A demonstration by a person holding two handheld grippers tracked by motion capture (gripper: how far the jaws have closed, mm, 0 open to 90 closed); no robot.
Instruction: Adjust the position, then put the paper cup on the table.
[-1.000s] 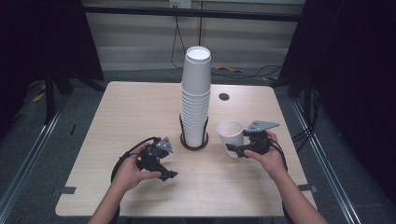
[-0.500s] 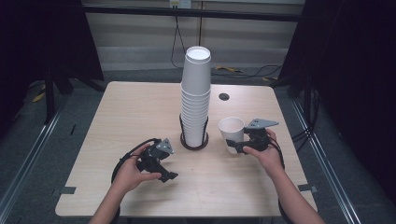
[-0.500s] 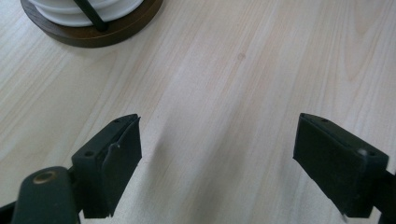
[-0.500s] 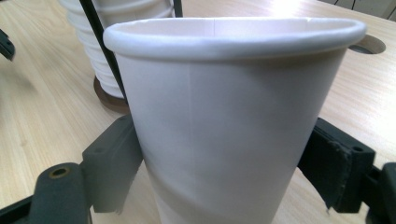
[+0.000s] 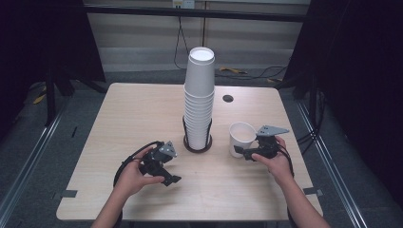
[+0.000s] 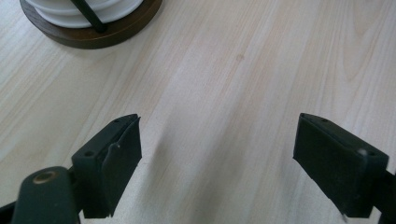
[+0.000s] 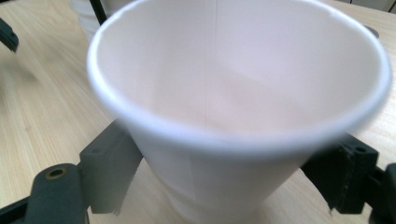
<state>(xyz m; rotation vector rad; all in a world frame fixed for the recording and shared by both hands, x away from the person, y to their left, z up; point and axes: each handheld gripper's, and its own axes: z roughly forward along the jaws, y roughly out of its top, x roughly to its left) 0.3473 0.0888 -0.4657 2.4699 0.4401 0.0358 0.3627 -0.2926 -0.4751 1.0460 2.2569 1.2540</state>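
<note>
A tall stack of white paper cups [image 5: 199, 95] stands in a wire holder with a dark round base [image 5: 190, 147] at the middle of the wooden table [image 5: 133, 109]. To the right of the stack, my right gripper [image 5: 242, 143] is shut on a single white paper cup [image 5: 241, 135], upright and low over the table. In the right gripper view that cup [image 7: 233, 102] sits between the two jaws, mouth towards the camera. My left gripper [image 5: 172, 166] rests low at the front left, open, with bare wood between its jaws [image 6: 217, 154]. The holder's base [image 6: 93, 32] lies just ahead of it.
A small dark round grommet [image 5: 228, 99] sits in the tabletop behind the stack on the right. Cables trail from both grippers. Dark frames and rails surround the table, and the floor behind carries loose cables.
My right gripper has shifted a little to the right with the single cup, away from the stack. The left gripper has stayed where it was.
</note>
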